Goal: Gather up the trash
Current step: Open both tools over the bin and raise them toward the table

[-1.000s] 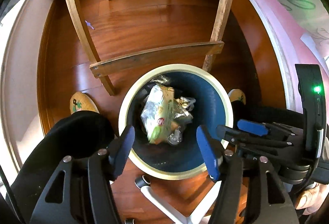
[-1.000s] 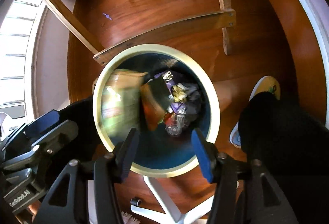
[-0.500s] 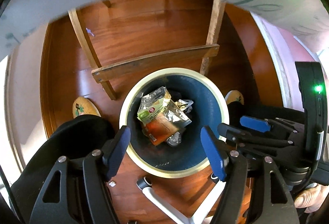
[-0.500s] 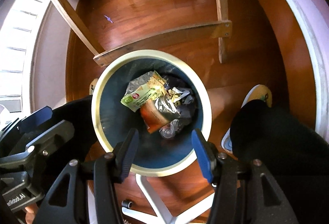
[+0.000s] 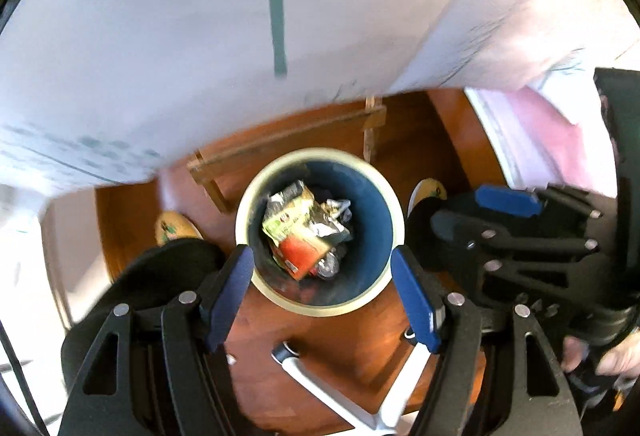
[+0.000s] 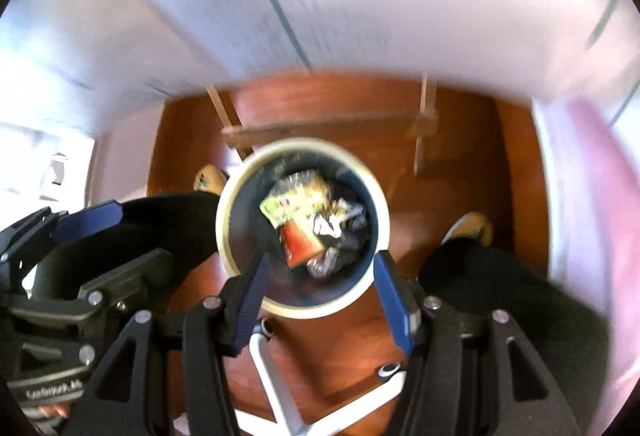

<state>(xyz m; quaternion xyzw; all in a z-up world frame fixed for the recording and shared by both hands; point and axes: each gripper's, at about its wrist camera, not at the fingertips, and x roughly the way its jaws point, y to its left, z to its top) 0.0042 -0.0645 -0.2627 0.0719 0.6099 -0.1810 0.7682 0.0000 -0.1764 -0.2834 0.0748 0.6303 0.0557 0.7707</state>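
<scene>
A round trash bin (image 5: 384, 196) with a cream rim and dark blue inside stands on the wooden floor below me; it also shows in the right wrist view (image 6: 236, 204). Inside lie a green and orange snack wrapper (image 5: 296, 224), crumpled foil and other scraps; the wrapper shows in the right wrist view too (image 6: 296, 208). My left gripper (image 5: 322, 292) is open and empty, well above the bin. My right gripper (image 6: 320, 292) is open and empty, also above the bin. Each gripper shows at the side of the other's view.
A white tablecloth (image 5: 240, 36) fills the upper half of both views. A wooden table frame (image 5: 288, 140) stands behind the bin. White chair base legs (image 5: 340, 396) lie below. The person's slippers (image 5: 176, 228) and dark trouser legs flank the bin.
The wrapper has dropped and settled in the bin. Both grippers have risen and pulled back, so the bin looks smaller and the tablecloth now covers the top of both views.
</scene>
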